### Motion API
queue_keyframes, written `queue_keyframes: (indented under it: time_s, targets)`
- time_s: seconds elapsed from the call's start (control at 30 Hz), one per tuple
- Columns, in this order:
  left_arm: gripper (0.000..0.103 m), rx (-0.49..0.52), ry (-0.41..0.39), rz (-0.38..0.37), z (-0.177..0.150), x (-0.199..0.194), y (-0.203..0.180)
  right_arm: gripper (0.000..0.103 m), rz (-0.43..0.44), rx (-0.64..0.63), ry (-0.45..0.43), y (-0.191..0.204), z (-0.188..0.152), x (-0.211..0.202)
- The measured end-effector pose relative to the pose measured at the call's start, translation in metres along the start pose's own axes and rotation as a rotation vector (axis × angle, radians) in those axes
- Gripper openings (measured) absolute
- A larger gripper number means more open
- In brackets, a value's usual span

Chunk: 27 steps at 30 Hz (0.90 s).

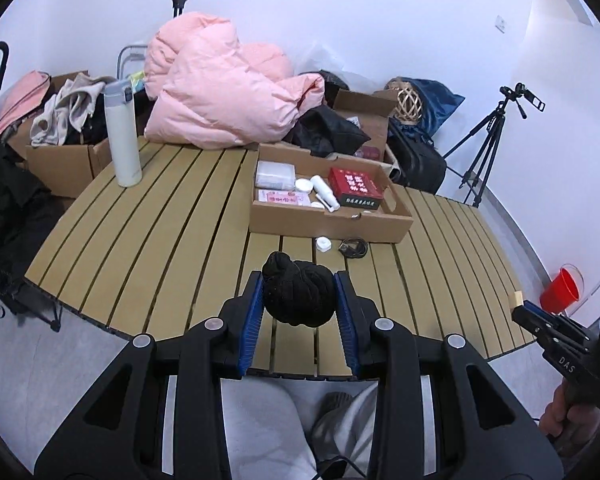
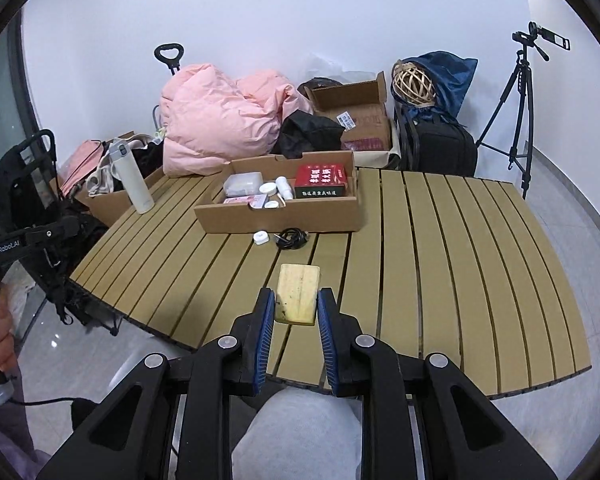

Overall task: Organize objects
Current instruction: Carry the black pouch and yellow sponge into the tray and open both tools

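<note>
In the left wrist view, a white flask (image 1: 121, 136) stands upright at the upper left of the slatted table (image 1: 160, 240), with a pink quilt (image 1: 220, 92) heaped behind it. Right of centre sits an open cardboard tray (image 1: 328, 220) holding a clear box, white jars and a red box (image 1: 356, 186). On the table just in front of the tray lie a small white cap (image 1: 323, 245) and a coiled black cable (image 1: 353, 247). At lower centre the left gripper (image 1: 300, 296) is closed partway, its blue pads pressing both sides of a balled black sock (image 1: 298, 296), held above the table's near edge. At the far right edge the other gripper shows, with a red cup (image 1: 562, 290) behind it on the floor

In the right wrist view, the right gripper (image 2: 297, 304) at lower centre is narrowed onto a yellow block (image 2: 298, 292), pads against both its long sides. The tray (image 2: 280, 216) lies above it at centre, and a tripod (image 2: 518, 120) stands at the upper right
</note>
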<state>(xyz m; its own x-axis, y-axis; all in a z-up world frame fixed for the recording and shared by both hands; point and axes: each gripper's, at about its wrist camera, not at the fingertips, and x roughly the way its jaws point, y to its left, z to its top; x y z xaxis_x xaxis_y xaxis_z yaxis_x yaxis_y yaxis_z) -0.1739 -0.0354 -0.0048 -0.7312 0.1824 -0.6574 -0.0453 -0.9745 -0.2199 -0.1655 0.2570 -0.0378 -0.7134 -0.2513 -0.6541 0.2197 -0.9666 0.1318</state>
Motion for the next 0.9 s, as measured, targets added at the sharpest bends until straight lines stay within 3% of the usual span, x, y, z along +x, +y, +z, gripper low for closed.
queue_keyframes:
  time_s: [0.2,0.4,0.6,0.73,0.9]
  targets:
    - [0.031,-0.004,0.030,-0.040,0.020,0.021,0.005,0.024,0.001,0.002,0.022,-0.004,0.014,0.018]
    - [0.031,0.009,0.049,-0.175,0.091,0.082,0.005,0.024,0.124,-0.005,0.023,-0.012,0.080,0.063]
    - [0.031,0.018,0.178,-0.193,0.167,0.217,-0.004,0.024,0.261,0.073,0.148,-0.021,0.175,0.194]
    - [0.031,-0.002,0.264,-0.140,0.206,0.319,-0.007,0.024,0.199,0.079,0.241,-0.015,0.226,0.308]
    - [0.033,-0.015,0.375,-0.094,0.210,0.423,0.000,0.025,0.149,0.079,0.339,-0.007,0.244,0.416]
